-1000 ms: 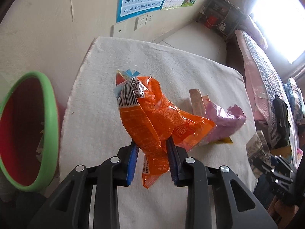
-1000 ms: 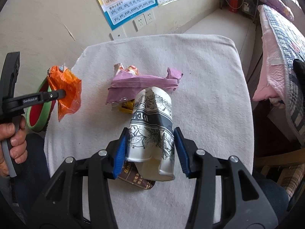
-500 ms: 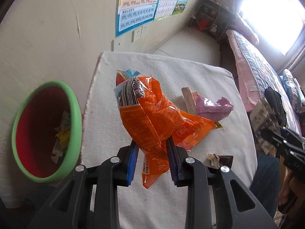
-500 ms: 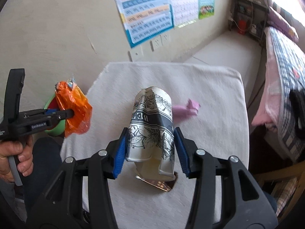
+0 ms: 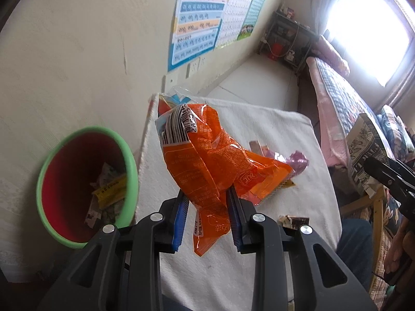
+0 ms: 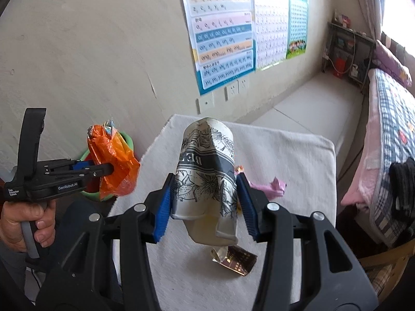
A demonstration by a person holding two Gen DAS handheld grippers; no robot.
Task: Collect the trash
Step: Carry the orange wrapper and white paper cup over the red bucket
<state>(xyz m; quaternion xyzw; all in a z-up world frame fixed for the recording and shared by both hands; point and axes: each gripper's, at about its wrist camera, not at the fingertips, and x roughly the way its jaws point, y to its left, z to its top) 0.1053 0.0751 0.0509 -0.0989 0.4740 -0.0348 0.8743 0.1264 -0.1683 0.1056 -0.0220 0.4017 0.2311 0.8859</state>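
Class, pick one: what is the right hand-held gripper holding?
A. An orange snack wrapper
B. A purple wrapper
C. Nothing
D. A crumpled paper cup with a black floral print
D: the right hand-held gripper is shut on the crumpled paper cup; the orange wrapper is in the left hand-held gripper.

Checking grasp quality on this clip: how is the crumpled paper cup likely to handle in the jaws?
The paper cup is dented and creased in the right gripper, so it probably keeps collapsing under squeeze. It looks light and empty. Its matte paper probably resists slipping.
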